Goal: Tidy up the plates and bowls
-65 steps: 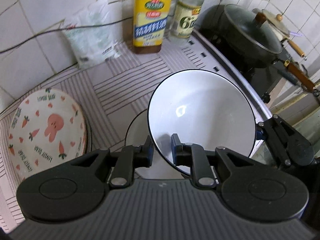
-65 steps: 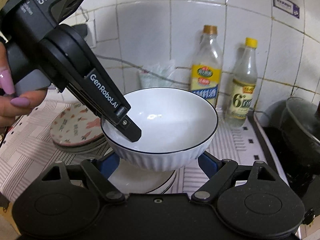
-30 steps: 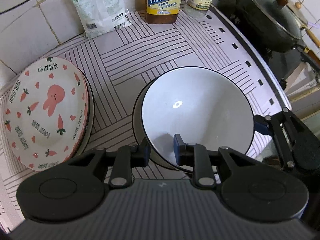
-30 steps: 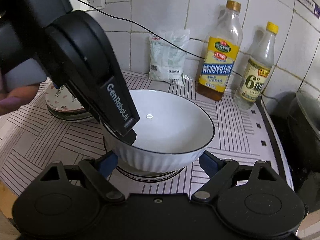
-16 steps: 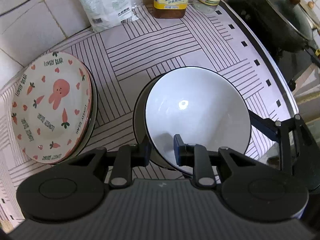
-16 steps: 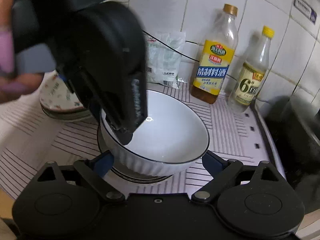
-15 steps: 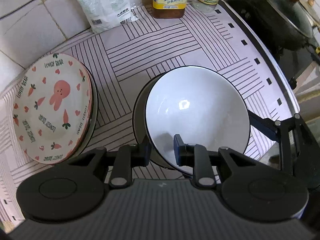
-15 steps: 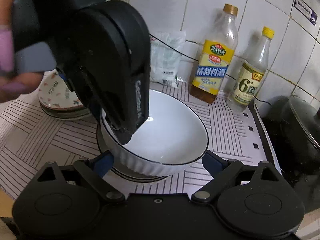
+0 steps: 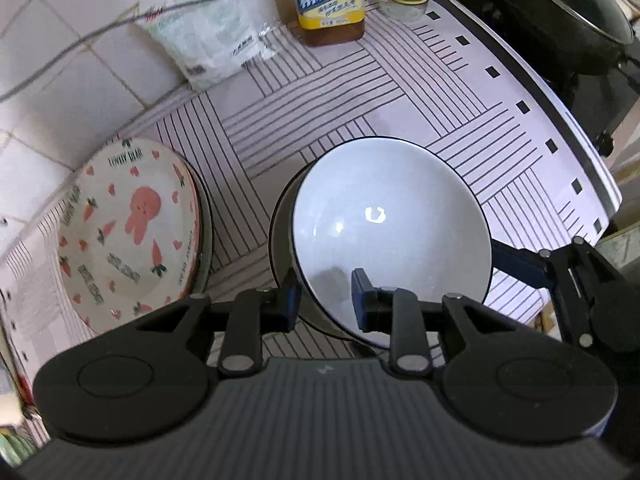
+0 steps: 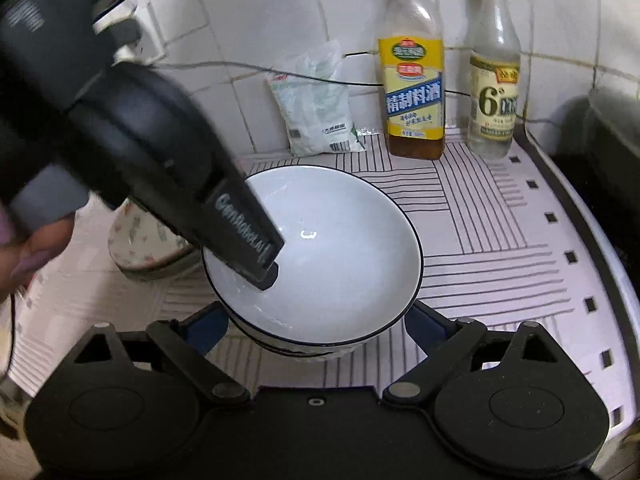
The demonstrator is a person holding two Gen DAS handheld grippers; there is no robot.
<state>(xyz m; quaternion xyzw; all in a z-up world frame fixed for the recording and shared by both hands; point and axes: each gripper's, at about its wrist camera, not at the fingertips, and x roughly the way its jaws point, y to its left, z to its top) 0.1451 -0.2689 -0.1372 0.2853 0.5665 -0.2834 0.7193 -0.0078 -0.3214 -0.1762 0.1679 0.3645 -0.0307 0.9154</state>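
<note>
A white bowl (image 9: 384, 220) with a thin black rim sits tilted in another dark-rimmed white dish (image 9: 276, 240) on the striped mat. My left gripper (image 9: 326, 300) points down over its near rim. Its jaws are opening: the rim stands between the pads, and the inner pad is clear of it. In the right wrist view, my right gripper (image 10: 316, 324) stands wide with one finger on each side of the bowl (image 10: 340, 260), low by its base. The left gripper's fingertip (image 10: 264, 276) dips inside the bowl. A stack of rabbit-and-carrot plates (image 9: 128, 224) lies to the left.
Against the tiled wall stand a yellow-labelled bottle (image 10: 416, 96), a clear bottle (image 10: 494, 92) and a white bag (image 10: 316, 108). A lidded black pot (image 9: 560, 12) sits on the stove beyond the mat's right edge (image 9: 560, 120). A hand (image 10: 24, 256) holds the left gripper.
The left jaws have spread apart around the bowl's rim. The right wrist view has rolled and now looks more steeply down into the bowl. The bowl stays on the dish.
</note>
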